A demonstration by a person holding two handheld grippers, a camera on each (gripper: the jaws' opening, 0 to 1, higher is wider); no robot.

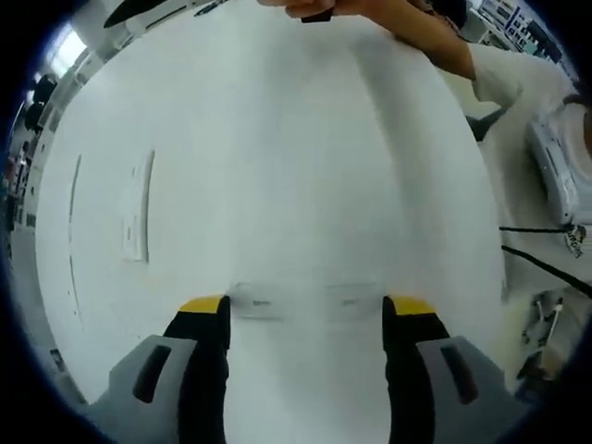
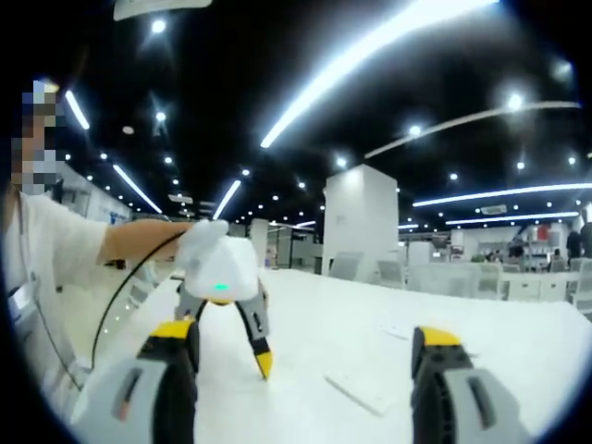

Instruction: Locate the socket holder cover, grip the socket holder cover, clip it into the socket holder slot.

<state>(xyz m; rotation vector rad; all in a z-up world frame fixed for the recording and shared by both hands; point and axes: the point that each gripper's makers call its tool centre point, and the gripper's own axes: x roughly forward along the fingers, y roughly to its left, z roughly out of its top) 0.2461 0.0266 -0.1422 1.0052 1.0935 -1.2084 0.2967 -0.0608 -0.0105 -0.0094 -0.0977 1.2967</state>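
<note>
Fingers (image 1: 205, 326) of the left gripper (image 1: 305, 319) spread wide over the white counter (image 1: 277, 166); the socket holder cover (image 1: 139, 208) lies flat to their left, long axis running away from them. Right gripper (image 2: 310, 356) likewise gapes.

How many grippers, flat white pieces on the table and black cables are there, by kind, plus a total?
Grippers: 2, left gripper and right gripper
Flat white pieces: 2, one between the left gripper's jaws, one off to the side; a fainter thin strip beyond is too unclear to count
Black cables: 2
Total: 6
</note>
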